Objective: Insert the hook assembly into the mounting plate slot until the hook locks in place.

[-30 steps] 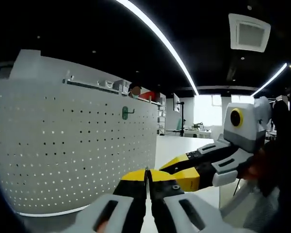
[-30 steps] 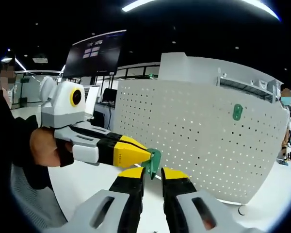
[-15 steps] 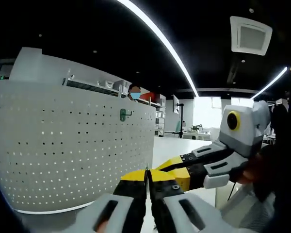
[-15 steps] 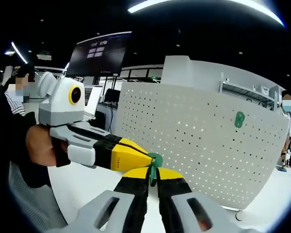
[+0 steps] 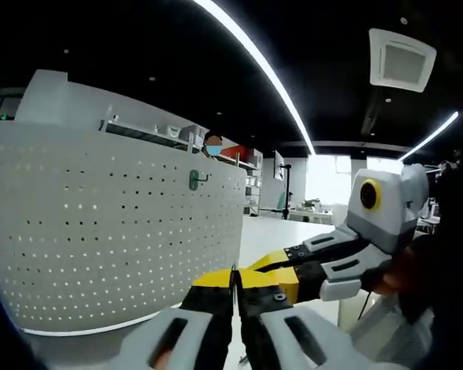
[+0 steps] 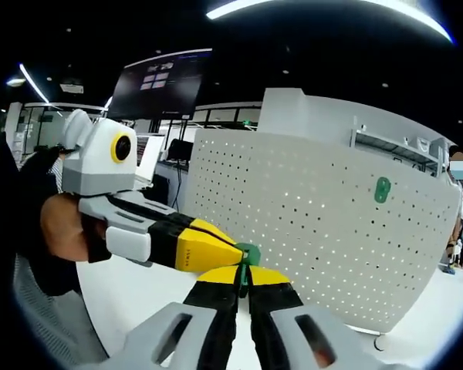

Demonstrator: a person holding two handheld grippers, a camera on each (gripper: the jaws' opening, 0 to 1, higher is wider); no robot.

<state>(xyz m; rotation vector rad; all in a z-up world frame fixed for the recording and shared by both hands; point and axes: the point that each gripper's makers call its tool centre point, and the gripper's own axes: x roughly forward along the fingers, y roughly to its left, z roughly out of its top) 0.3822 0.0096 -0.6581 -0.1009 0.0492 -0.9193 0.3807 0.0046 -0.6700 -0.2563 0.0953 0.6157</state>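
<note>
Both claws met in mid-air in front of a curved white pegboard (image 6: 324,231). In the right gripper view, the right claw (image 6: 244,279) had its jaws closed on a small green hook piece (image 6: 248,258), pinching its lower edge; the left claw (image 6: 233,253) came in from the left with its yellow tips touching the same piece. In the left gripper view, the left claw (image 5: 234,279) showed its jaws pressed together, but whether anything lay between them could not be told; the right claw (image 5: 272,266) entered from the right, tips meeting it. A second green hook (image 6: 382,189) was already hanging high on the board, well apart from the claws. The piece looked small, light and stiff, probably smooth plastic, so it would likely slip or twist if pinched at one corner; a grip across its flat body, leaving the insertion end free, seemed best. The two claws crowded each other around the piece. A dark monitor (image 6: 158,81) and a person (image 5: 214,144) stood behind the board.
</note>
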